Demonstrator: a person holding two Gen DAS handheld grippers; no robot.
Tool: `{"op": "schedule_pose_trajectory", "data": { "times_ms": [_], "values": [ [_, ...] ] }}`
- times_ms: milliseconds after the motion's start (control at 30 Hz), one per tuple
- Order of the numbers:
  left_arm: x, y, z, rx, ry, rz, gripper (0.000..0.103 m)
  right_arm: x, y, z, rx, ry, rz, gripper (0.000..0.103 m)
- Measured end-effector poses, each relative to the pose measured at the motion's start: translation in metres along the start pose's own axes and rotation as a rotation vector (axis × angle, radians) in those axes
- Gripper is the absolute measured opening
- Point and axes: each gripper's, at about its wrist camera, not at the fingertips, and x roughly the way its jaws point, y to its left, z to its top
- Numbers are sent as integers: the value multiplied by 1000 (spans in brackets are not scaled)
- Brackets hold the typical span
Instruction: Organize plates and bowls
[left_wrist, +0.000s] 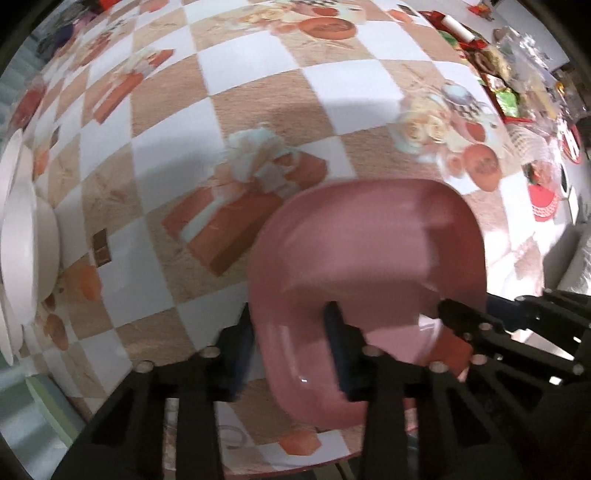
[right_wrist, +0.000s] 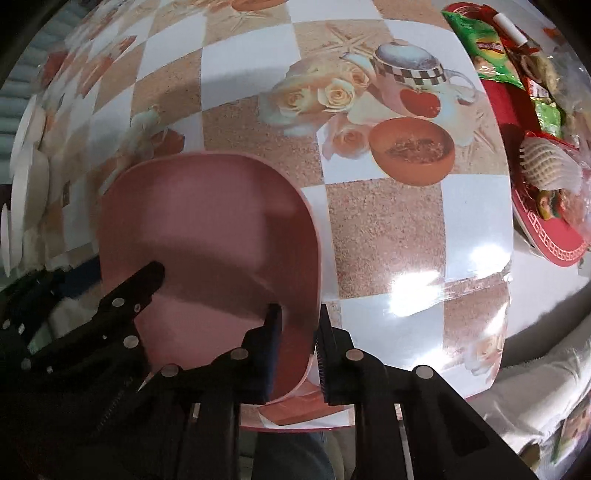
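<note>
Left wrist view shows your left gripper (left_wrist: 291, 343) straddling the near-left rim of the pink plate (left_wrist: 369, 258), one finger outside the rim and one inside on the plate's face, so the jaws stand narrowed around the edge; motion blur there keeps me from saying whether the pads truly pinch it or only bracket it. The plate sits at about 5 o'clock in that view, near the front edge of the table (left_wrist: 258, 110) with its checked, printed cloth, and it looks tilted, the near side raised, which fits a two-handed lift. In the right wrist view your right gripper (right_wrist: 299, 343) does the same on the plate's right rim, at about 6 o'clock: the inner finger lies on the pink face, the outer finger just beyond the edge, and a thin gap shows between outer pad and rim, so the jaws are nearly closed around the edge but I cannot tell that they clamp it. Holding opposite edges makes sense, since a wide, shallow plate would swing from one pinch alone. The stack of white plates and bowls (left_wrist: 26, 240) waits at 9 o'clock in the left view, well apart from the pink plate, and I judge that is where like pieces are being gathered. The red tray (right_wrist: 554, 236) of snacks at 3 o'clock in the right view stays out of your path.
</note>
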Motion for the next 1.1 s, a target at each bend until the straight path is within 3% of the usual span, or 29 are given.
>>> {"op": "schedule_pose_trajectory", "data": {
  "times_ms": [133, 400, 933, 1100],
  "values": [
    [-1, 1, 1, -9, -8, -20, 38, 1, -2, 1, 17, 12, 12, 19],
    [4, 34, -28, -22, -17, -6, 38, 12, 20, -7, -18, 25, -19, 19],
    [11, 174, -97, -236, 11, 24, 38, 34, 164, -34, -222, 56, 0, 19],
    [14, 199, -103, -261, 13, 24, 38, 37, 195, -43, -259, 50, -16, 19]
  ]
}}
